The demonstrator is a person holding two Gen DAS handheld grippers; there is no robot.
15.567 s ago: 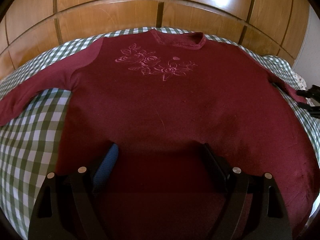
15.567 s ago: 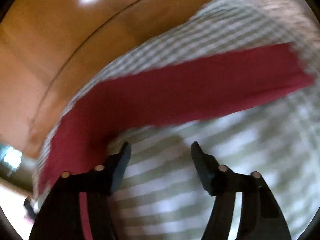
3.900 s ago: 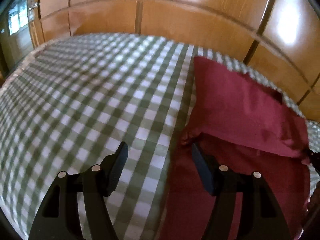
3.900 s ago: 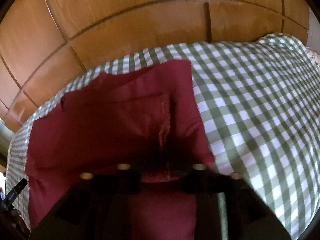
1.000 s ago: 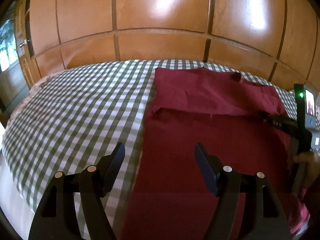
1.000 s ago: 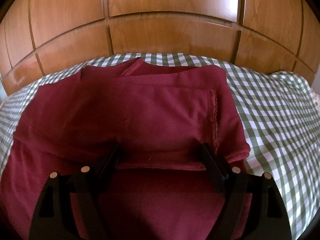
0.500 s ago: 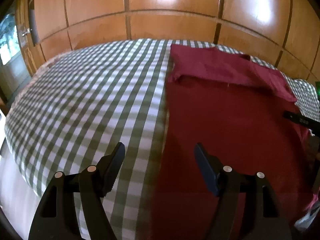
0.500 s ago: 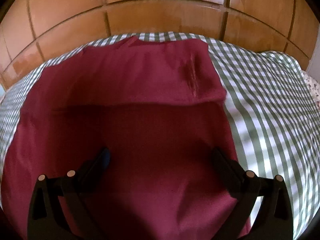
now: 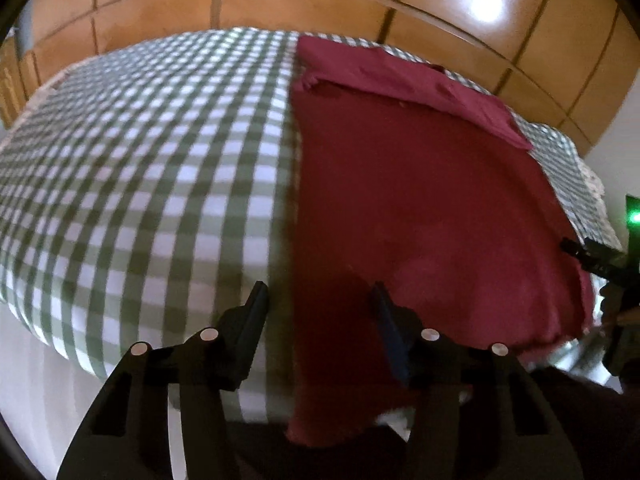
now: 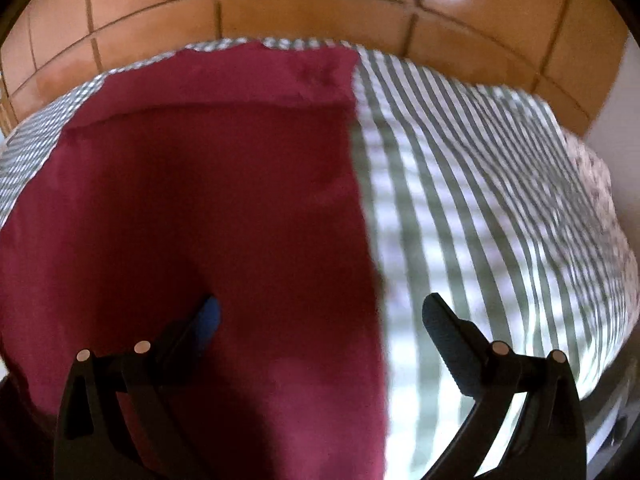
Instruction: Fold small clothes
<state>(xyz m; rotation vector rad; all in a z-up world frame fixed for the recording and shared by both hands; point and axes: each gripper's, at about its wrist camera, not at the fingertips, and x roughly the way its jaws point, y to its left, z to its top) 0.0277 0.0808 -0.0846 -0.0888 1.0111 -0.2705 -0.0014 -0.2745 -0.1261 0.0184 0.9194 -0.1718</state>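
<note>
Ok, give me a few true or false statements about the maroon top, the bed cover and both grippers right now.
1. The maroon top lies on a green and white checked bed cover. True.
2. The right gripper is clamped on the cloth. False: its jaws stand wide open, straddling the top's right edge.
3. The sleeves are spread out to the sides. False: they are folded in across the top's far end.
4. The left gripper straddles the top's left edge, its jaws closing, not yet pinching. True.
5. Wooden panels stand behind the bed. True.

Checked bed (image 9: 140, 184); maroon garment (image 9: 420, 200) lies flat.
</note>
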